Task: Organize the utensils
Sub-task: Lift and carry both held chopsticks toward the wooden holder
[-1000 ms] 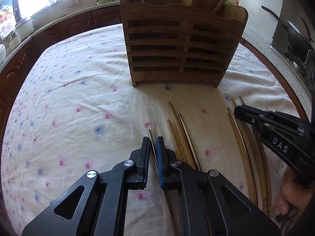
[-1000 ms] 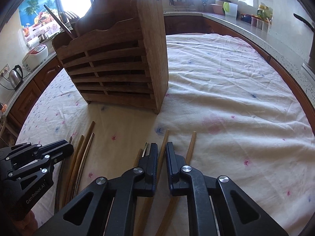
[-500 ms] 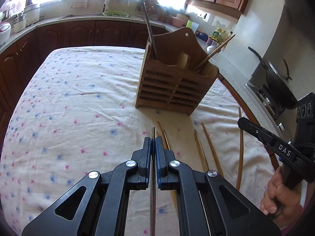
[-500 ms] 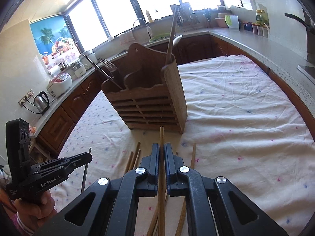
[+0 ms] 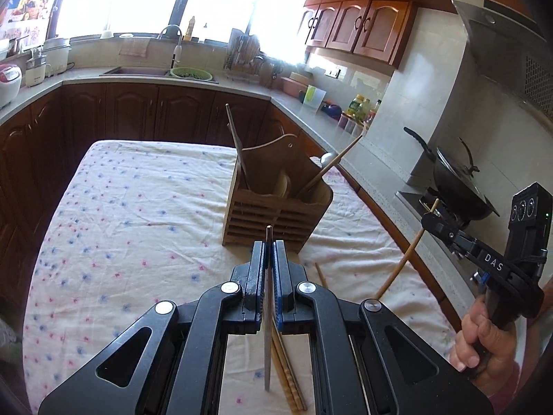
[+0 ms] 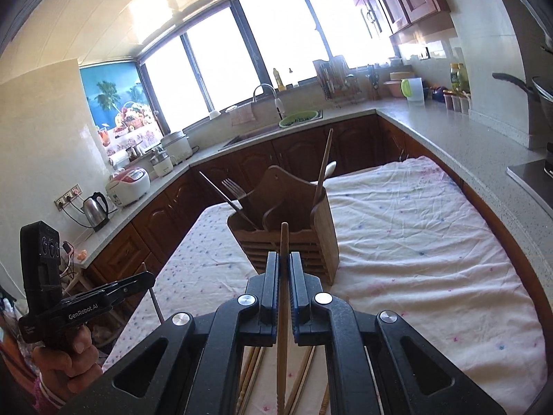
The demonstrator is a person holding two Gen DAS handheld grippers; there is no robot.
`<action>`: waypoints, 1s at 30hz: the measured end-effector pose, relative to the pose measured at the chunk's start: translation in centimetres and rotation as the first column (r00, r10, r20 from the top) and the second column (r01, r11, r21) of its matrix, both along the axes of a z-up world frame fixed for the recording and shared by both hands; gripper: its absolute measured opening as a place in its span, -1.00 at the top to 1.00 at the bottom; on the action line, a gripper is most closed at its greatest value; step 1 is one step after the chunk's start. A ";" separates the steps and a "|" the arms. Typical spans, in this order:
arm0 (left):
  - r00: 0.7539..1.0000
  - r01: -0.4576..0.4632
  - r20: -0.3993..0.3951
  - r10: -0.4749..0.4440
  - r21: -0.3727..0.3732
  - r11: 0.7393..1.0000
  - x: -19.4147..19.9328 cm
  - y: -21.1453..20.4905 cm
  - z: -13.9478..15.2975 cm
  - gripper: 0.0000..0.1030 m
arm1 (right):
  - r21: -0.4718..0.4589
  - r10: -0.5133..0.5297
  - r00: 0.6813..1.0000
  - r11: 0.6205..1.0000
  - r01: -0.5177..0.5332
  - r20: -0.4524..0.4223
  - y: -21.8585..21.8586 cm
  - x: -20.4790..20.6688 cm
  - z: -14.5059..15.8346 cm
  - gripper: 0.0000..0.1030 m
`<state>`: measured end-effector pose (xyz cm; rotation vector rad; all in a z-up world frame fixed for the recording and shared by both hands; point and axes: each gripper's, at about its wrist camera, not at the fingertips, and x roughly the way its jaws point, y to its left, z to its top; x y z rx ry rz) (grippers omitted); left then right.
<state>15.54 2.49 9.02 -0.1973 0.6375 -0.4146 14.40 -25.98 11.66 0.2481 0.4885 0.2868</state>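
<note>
**Inspector:** Report the pose of both hands.

**Assistant:** Both are raised well above the table [image 5: 131, 207]. The left gripper [image 5: 269, 252] points forward and down toward the wooden holder [image 5: 276, 207]. The right gripper [image 6: 284, 266] points at the same holder from the other side. In the left view the right hand [image 5: 484, 332] is wrapped round its handle at the right edge; in the right view the left hand [image 6: 69, 356] grips its handle at lower left.

**Inspector:** State of the tongs?

**Assistant:** The left jaws are clamped on a thin metal chopstick [image 5: 268, 311] – its tip stands just past the fingertips and its length runs back under the gripper. The right jaws are clamped on a wooden chopstick [image 6: 282, 311], whose tip projects ahead over the holder's front slats.

**Inspector:** Where do the held pieces lie relative to the holder?

**Assistant:** Both are in the air, short of the holder and apart from it. The holder stands upright on the flowered cloth.

**Inspector:** Counts?

**Assistant:** Two grippers, one chopstick in each. One holder. In it – one fork [image 6: 233, 190], one dark stick [image 6: 224, 200] leaning left, one long wooden stick [image 6: 323, 169] leaning right, and a pale spoon [image 6: 330, 167] beside that. Loose chopsticks [image 6: 252, 377] lie on the cloth beneath the right gripper; the exact number I cannot tell, since the gripper hides part of them
</note>
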 end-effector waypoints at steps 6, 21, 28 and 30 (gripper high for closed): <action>0.999 -0.015 0.040 0.015 0.004 1.000 0.3 0.1 1.4 0.93 | 0.004 -0.016 0.999 1.000 0.016 0.040 -0.6 0.1 1.3 0.90; 0.994 -0.030 0.104 0.030 -0.007 1.000 2.1 0.0 4.2 0.93 | 0.019 -0.029 0.996 0.999 0.028 0.084 -1.3 1.1 2.7 0.90; 0.980 -0.051 0.194 0.053 -0.011 0.999 4.2 -0.6 7.6 0.93 | 0.033 -0.059 0.985 0.998 0.054 0.161 -1.7 2.8 5.7 0.90; 0.973 -0.067 0.221 0.071 -0.028 0.997 5.2 -0.6 8.7 0.93 | 0.037 -0.072 0.978 0.997 0.066 0.194 -1.8 3.6 6.8 0.90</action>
